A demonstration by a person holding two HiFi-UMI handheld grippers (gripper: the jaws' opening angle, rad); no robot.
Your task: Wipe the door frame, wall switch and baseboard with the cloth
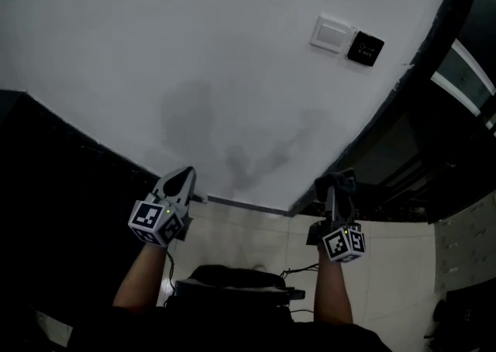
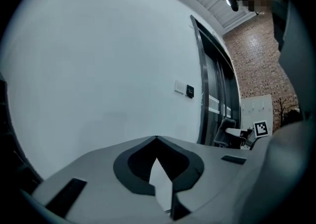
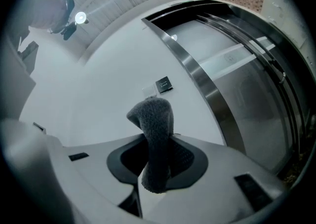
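Note:
In the head view, my right gripper is shut on a dark grey cloth and hangs low by the foot of the dark door frame. The right gripper view shows the fuzzy cloth standing up out of the closed jaws of that gripper. My left gripper is shut and empty, its tips meeting, and points at the white wall just above the grey baseboard. The white wall switch sits high on the wall, far from both grippers, also seen as the wall switch and the wall switch.
A black panel is mounted right of the switch. Glass and metal door rails run beyond the frame. A dark surface bounds the wall on the left. Pale floor tiles lie below, and a black device hangs at the person's chest.

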